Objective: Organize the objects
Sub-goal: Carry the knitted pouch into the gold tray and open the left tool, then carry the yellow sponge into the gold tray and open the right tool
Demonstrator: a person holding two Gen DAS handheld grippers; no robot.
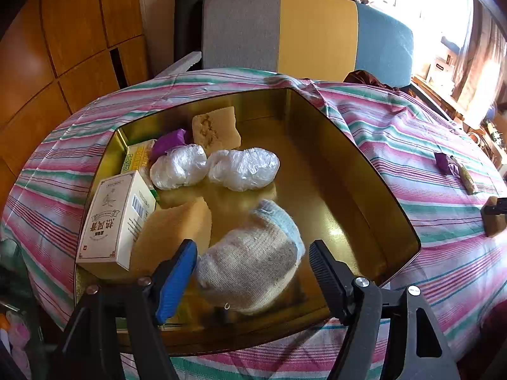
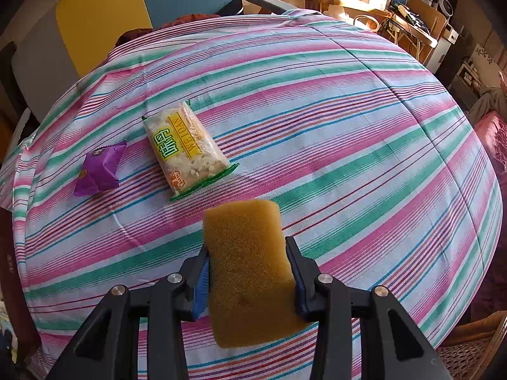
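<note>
A gold tin sits on the striped cloth. Inside it are a white box, two yellow sponges, two plastic-wrapped bundles, a purple packet and a yellow-green packet. A rolled grey-and-blue sock lies on the tin's floor between the fingers of my left gripper, which is open with gaps on both sides. My right gripper is shut on a yellow sponge held above the cloth. Beyond it lie a cracker packet and a purple packet.
A grey, yellow and blue chair stands behind the table. Wooden cabinet doors fill the left. Cluttered shelves and boxes stand past the table's far right edge. The striped cloth to the right of the packets is bare.
</note>
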